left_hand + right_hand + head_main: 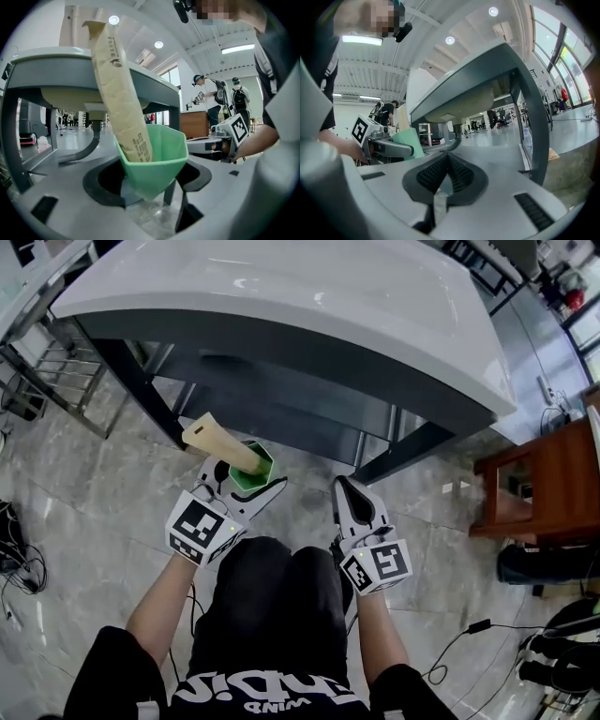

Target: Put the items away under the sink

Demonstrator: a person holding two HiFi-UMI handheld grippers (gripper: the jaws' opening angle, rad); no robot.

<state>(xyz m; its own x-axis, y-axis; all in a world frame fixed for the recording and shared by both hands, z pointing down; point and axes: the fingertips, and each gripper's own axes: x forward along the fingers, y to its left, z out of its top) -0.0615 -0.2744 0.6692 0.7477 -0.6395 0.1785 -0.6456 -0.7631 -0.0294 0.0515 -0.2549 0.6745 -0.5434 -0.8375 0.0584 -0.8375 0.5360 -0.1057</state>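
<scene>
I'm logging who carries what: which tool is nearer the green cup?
Left. The left tool is clamped on the green cup, holding it off the floor. The right tool, jaws together and empty, sits apart to the cup's right.

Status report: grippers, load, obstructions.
Left gripper shut on green cup, beige packet standing in it. Right gripper shut, empty. Drain pipe under the sink; nothing else seen blocking.
</scene>
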